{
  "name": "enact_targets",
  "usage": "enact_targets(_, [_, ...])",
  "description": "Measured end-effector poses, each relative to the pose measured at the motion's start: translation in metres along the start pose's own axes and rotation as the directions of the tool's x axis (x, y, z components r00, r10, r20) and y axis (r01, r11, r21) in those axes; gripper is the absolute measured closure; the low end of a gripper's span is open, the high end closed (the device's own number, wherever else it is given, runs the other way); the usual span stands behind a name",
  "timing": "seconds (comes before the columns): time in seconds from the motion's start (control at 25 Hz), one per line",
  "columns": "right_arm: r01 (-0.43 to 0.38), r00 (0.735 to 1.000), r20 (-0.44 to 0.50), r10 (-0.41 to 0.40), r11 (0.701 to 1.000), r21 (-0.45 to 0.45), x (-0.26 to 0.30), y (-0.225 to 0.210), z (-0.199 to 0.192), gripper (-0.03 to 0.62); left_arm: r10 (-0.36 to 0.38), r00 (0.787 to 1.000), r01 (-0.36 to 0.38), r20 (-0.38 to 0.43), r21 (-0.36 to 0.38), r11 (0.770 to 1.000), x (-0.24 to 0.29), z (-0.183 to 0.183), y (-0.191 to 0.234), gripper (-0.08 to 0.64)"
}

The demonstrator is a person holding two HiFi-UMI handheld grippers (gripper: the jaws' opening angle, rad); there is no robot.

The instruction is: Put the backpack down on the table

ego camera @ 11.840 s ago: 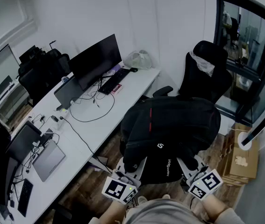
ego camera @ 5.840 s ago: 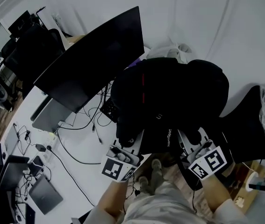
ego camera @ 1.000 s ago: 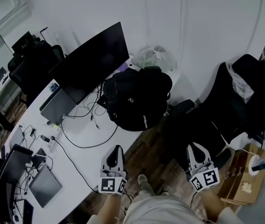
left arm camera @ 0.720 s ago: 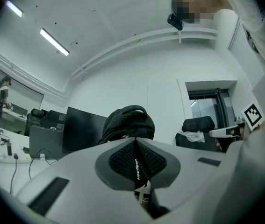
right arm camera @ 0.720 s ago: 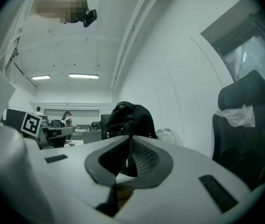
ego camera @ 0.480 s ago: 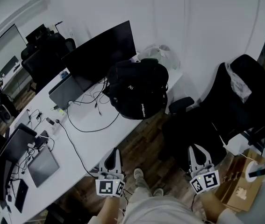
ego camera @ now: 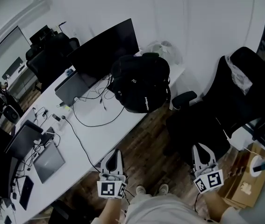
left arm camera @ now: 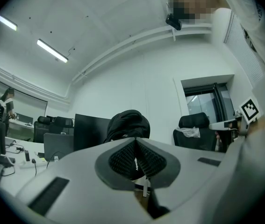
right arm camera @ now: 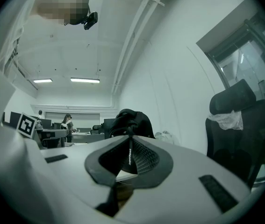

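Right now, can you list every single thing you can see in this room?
backpack: one, black, on the table beside the monitor
table: one, white, long, at left
monitor: one, black, on the table
laptop: one, grey, closed, table's near end
cables: several, black, across the table
plastic bag: one, pale, table's far end
desk chair: one, black, right of the table
cardboard box: one, brown, floor at right
shoes: two, pale, on the wood floor
left gripper: one, white, shut, empty
right gripper: one, white, shut, empty
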State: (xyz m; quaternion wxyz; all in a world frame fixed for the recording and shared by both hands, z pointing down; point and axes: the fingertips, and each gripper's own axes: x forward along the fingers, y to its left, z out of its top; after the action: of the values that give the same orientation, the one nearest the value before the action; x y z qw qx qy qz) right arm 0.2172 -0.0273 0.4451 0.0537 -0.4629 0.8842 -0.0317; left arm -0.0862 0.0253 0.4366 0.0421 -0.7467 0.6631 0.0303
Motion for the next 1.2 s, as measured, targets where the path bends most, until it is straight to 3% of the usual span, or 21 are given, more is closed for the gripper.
enact_targets(0.52, [0.033,0.999,-0.005,-0.033,0.999,0.001,-0.004,0.055,-0.002,0.562,-0.087,0.996,0.087,0.031,-0.023,0.996,-0.023,0.015,0.024,0.551])
enact_targets(1.2, [0.047,0.999,-0.004,-0.047,0.999,-0.028,-0.004,0.084,0.004,0.578,-0.143,0.988,0.146,0.052,-0.05,0.988,-0.027,0.014,0.032,0.552])
